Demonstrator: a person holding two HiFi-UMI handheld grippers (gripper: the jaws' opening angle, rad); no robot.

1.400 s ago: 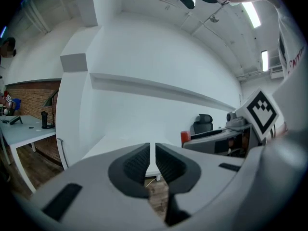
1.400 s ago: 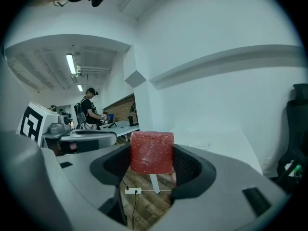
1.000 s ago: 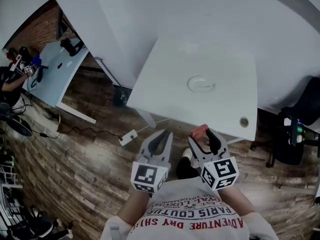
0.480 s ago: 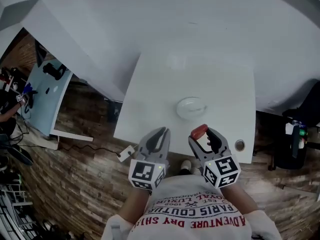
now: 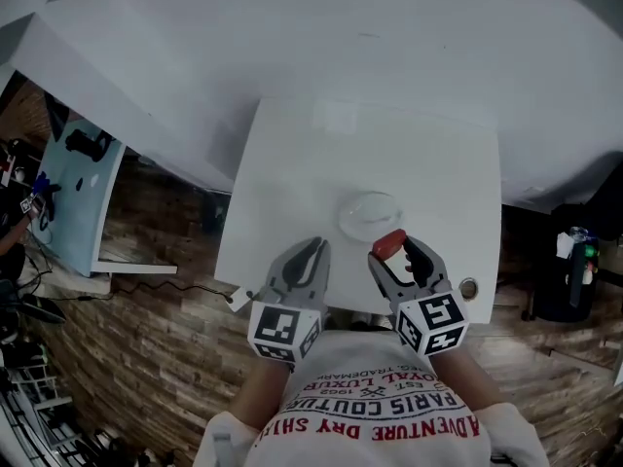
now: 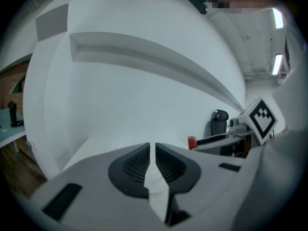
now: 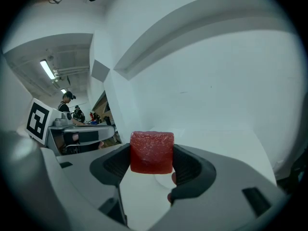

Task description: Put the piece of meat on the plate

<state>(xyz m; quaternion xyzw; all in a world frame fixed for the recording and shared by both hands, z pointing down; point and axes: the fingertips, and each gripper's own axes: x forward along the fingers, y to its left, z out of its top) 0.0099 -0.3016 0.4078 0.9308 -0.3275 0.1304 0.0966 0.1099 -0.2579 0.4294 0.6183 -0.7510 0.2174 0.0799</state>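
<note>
A red cube of meat [image 7: 152, 151] is clamped between the jaws of my right gripper [image 7: 152, 158]. In the head view the meat [image 5: 388, 243] hangs just at the near right rim of a clear plate [image 5: 368, 213] on the white table [image 5: 292, 163], with the right gripper [image 5: 391, 251] behind it. My left gripper [image 5: 313, 253] hovers over the table's near edge, left of the plate, jaws together with nothing between them. The left gripper view shows its dark pads [image 6: 136, 165] nearly touching and the red meat [image 6: 192, 142] off to the right.
A round cable hole [image 5: 468, 287] sits at the table's near right corner. A white wall rises behind the table. Left is a light blue desk [image 5: 73, 188] on wooden floor; a dark chair [image 5: 584, 251] stands at right. A person's shirt [image 5: 375, 407] fills the bottom.
The view has come forward over the table. Both grippers now hang over its near edge, and the meat has moved up to the plate's rim.
</note>
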